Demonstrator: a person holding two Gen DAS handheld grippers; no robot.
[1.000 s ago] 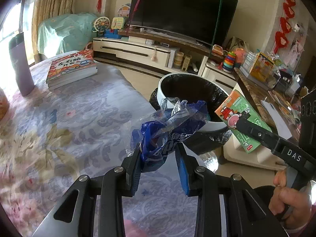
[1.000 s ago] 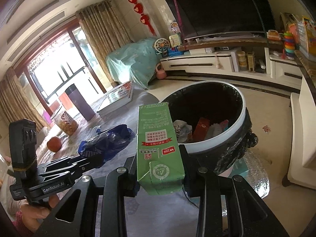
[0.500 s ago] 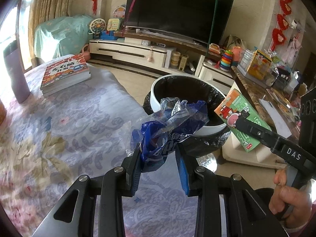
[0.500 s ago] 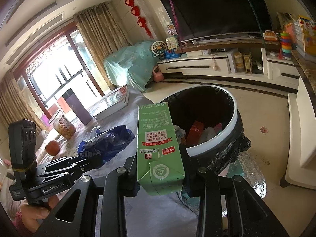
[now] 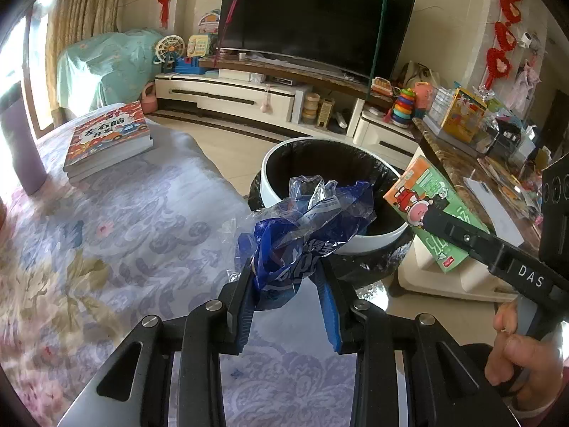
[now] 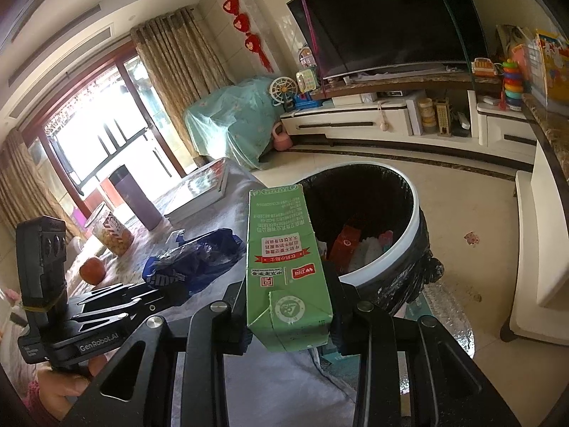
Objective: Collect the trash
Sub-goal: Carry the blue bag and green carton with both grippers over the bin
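Two pieces of trash are in your grip: your left gripper [image 5: 288, 284] pinches a crumpled blue plastic wrapper [image 5: 306, 231], and your right gripper [image 6: 290, 302] is clamped on a green drink carton [image 6: 284, 259], its pads pressed against the carton's two sides. In the left wrist view the wrapper sticks up from between the blue pads and overlaps the near rim of the trash bin [image 5: 270, 178], which stands on the floor just past the bench [image 5: 124, 220] edge. The bin has a white rim and a black liner, and in the right wrist view some red and pale scraps lie inside it. There the carton stands upright in the jaws, just left of the bin's opening, with the wrapper further left over the floral cloth. On the far left of the bench lie a stack of books [image 5: 106, 138], a purple tumbler [image 6: 135, 199], a snack jar [image 6: 112, 231] and an orange fruit [image 6: 92, 270]. Your hand [image 5: 522, 359] shows at the right gripper's handle
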